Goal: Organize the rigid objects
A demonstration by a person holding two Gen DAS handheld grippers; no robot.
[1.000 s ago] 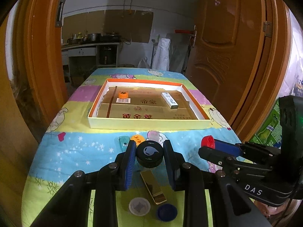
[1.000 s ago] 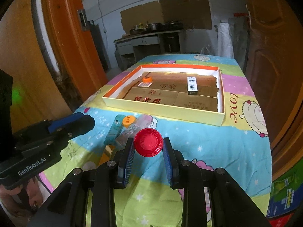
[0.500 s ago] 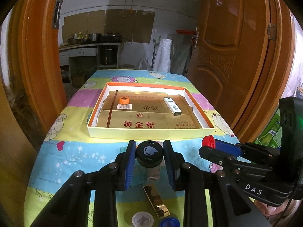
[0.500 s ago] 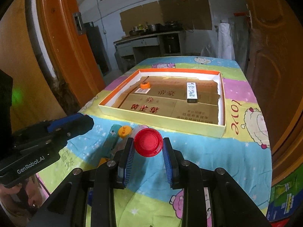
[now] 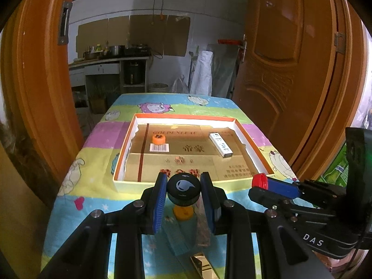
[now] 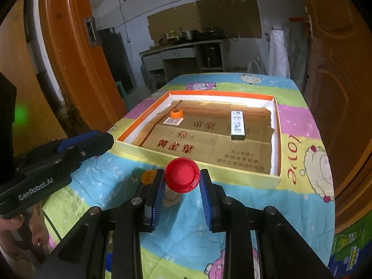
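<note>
The left gripper (image 5: 183, 191) pinches a black cap (image 5: 183, 189) just short of the tray's (image 5: 130, 187) near wall. To its right, the right gripper (image 6: 182, 181) clamps a red cap (image 6: 182, 174) before the same wall.

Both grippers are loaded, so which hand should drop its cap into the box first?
Probably left. The left gripper holds the black cap right at the box near wall; the right gripper with the red cap sits slightly short.

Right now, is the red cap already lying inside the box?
No, the red cap sits clamped in the right claw, short of the box.
</note>
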